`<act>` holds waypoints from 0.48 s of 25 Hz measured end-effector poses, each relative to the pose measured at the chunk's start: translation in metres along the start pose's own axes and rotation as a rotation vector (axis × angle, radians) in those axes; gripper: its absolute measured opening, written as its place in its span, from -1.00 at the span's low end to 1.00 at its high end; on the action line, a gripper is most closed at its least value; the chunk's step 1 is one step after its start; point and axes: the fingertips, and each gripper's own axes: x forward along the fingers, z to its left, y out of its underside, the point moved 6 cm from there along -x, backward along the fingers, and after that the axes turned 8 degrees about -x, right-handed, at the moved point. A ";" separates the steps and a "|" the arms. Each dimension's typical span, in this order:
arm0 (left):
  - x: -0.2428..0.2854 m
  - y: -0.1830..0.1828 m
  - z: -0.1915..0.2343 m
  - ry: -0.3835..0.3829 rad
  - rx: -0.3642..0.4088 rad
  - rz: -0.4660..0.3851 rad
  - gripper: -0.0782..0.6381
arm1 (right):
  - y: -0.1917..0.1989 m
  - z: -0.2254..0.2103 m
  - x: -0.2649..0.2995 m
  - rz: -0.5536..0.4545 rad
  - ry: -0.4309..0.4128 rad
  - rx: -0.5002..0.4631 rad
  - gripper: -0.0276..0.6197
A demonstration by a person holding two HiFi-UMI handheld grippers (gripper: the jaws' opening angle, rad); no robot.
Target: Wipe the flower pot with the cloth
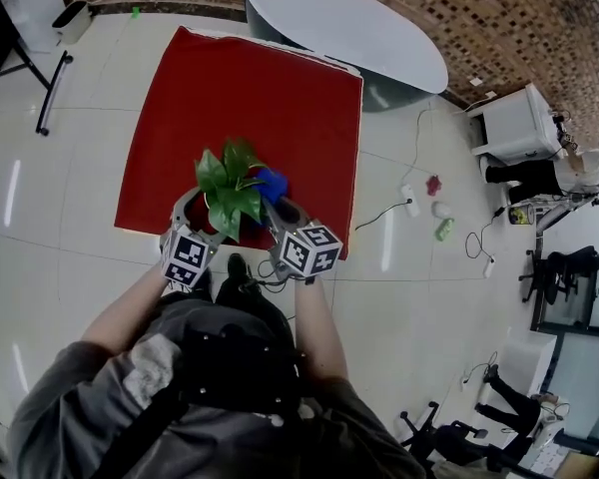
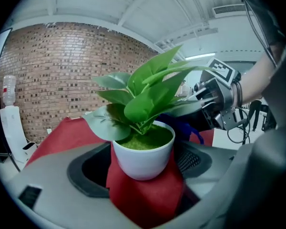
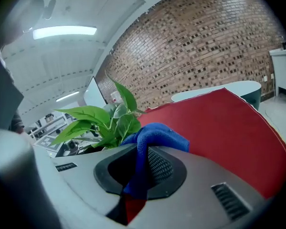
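Left hand-held gripper (image 2: pixel 142 174) clamped on white flower pot (image 2: pixel 143 152); right hand-held gripper (image 3: pixel 137 173) pinching blue cloth (image 3: pixel 157 135). I judge pot light, slippery; grip sidewall.

Looks like an office or lab-type workspace — brick wall (image 1: pixel 459 18), glossy white floor tiles (image 1: pixel 70 198), a big oval white table (image 1: pixel 339 23) past the red mat's (image 1: pixel 250 108) far edge, black office chairs (image 1: pixel 564 267), cables (image 1: pixel 384 213) trailing about, strip lights (image 3: pixel 64 31) overhead.
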 end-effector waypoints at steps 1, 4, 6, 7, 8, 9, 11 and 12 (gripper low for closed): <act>0.001 0.000 0.000 0.003 -0.001 0.006 0.44 | 0.000 -0.001 0.003 0.009 -0.016 -0.011 -0.74; 0.007 -0.001 -0.001 0.007 -0.001 0.011 0.44 | -0.001 -0.008 0.010 0.043 -0.073 -0.043 -0.74; 0.011 -0.002 0.001 0.015 0.007 0.011 0.44 | 0.001 -0.012 0.017 0.067 -0.118 -0.061 -0.74; 0.013 -0.002 0.002 0.021 0.010 0.012 0.44 | 0.002 -0.014 0.020 0.076 -0.141 -0.066 -0.74; 0.014 -0.001 0.002 0.027 0.010 0.012 0.44 | 0.003 -0.014 0.023 0.081 -0.163 -0.068 -0.74; 0.014 -0.001 0.003 0.032 0.007 0.012 0.44 | 0.003 -0.015 0.025 0.082 -0.182 -0.067 -0.74; 0.014 -0.002 0.003 0.043 -0.001 0.008 0.44 | 0.003 -0.017 0.028 0.085 -0.208 -0.062 -0.74; 0.015 -0.003 0.004 0.048 -0.004 0.006 0.44 | 0.003 -0.020 0.031 0.090 -0.218 -0.059 -0.74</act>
